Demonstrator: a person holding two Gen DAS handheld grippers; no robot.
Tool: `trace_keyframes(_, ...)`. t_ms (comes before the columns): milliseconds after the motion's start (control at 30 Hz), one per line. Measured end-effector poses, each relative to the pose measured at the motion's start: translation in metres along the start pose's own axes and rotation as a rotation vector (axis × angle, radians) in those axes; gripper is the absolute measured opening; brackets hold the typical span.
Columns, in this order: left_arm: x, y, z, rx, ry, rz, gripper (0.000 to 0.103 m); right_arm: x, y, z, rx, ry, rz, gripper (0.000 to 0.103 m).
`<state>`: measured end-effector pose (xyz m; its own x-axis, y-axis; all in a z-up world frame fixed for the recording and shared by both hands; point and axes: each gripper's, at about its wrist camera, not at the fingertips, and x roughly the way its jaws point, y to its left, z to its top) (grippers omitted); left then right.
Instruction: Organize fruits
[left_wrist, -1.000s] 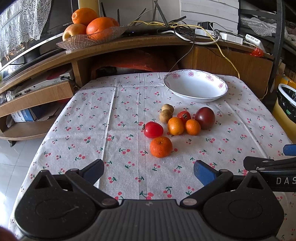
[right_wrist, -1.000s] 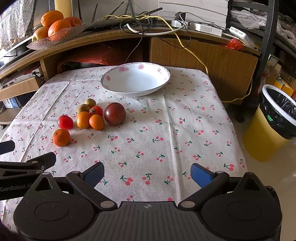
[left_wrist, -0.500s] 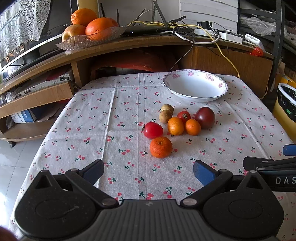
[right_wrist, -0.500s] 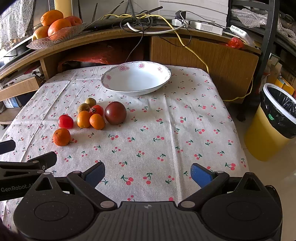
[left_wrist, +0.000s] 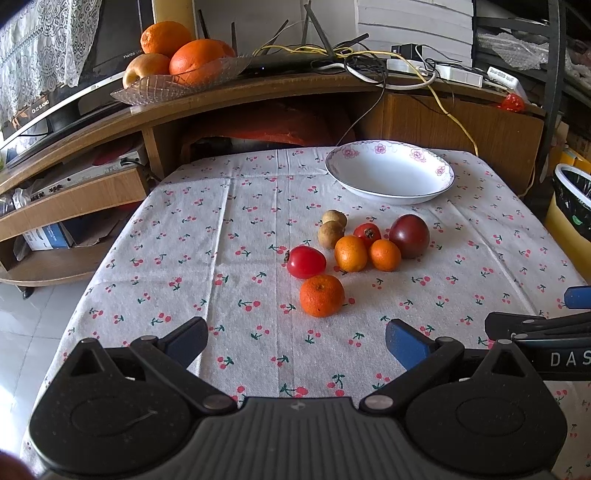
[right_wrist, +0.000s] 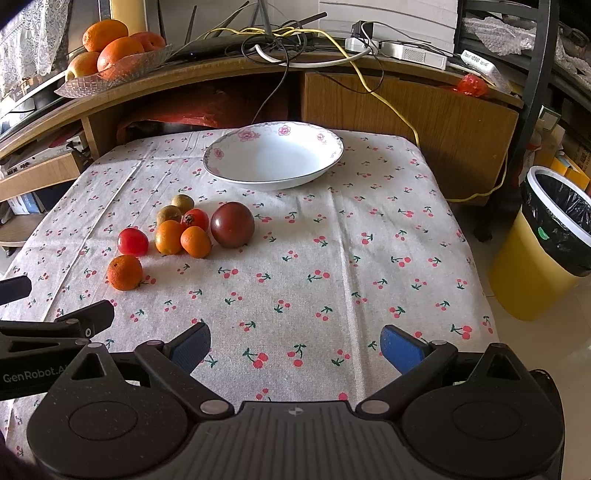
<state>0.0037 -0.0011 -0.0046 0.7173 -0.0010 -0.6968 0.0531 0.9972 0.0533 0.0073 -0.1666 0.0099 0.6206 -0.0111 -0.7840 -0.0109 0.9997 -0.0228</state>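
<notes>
Still loose: fruit on cloth, bowl bare

Eight small fruits cluster mid-table on the cherry-print tablecloth (left_wrist: 258, 206): nearest mandarin (left_wrist: 321, 295), red tomato (left_wrist: 306, 261) just behind it, two orange ones, small tomato, two brown fruits, dark plum (left_wrist: 409, 235) at right. White floral bowl (left_wrist: 391, 171) sits just beyond them, nothing in it. Left gripper (left_wrist: 295, 341) spread wide, holding nothing, above near edge. Right gripper (right_wrist: 295, 345) likewise agape, well right of the fruit. Yellow bin (right_wrist: 546, 251) beside table.
</notes>
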Motion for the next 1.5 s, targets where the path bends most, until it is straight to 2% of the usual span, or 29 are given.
trace_keyframes(267,-0.006,-0.001,0.004,0.008,-0.016,0.015,0.103,-0.003,-0.001,0.003,-0.015,0.003,0.019,0.095)
trace_keyframes(533,-0.023,-0.005,0.008,0.028,-0.047,0.055,0.103,-0.015,-0.002,0.007,-0.033,-0.026,0.042,0.094)
trace_keyframes(700,-0.028,-0.005,0.016,0.037,-0.069,0.054,0.103,-0.019,-0.005,0.011,-0.017,-0.045,0.054,0.094)
trace_keyframes(867,-0.018,-0.004,0.021,0.057,-0.060,0.045,0.103,-0.009,-0.008,0.017,0.001,-0.010,0.088,0.094)
trace_keyframes(1100,0.018,-0.008,0.020,0.090,0.003,0.029,0.102,0.013,-0.008,0.038,-0.028,0.017,0.115,0.090)
trace_keyframes(1233,0.036,-0.008,0.020,0.077,0.040,0.007,0.093,0.027,-0.005,0.045,-0.068,0.041,0.158,0.082)
trace_keyframes(1300,0.045,-0.008,0.022,0.070,0.060,-0.009,0.079,0.034,-0.004,0.048,-0.086,0.052,0.180,0.080)
trace_keyframes(1400,0.055,-0.008,0.022,0.062,0.085,-0.021,0.067,0.040,-0.005,0.054,-0.105,0.057,0.210,0.077)
trace_keyframes(1500,0.063,-0.010,0.020,0.072,0.093,-0.031,0.061,0.047,-0.004,0.058,-0.117,0.065,0.250,0.070)
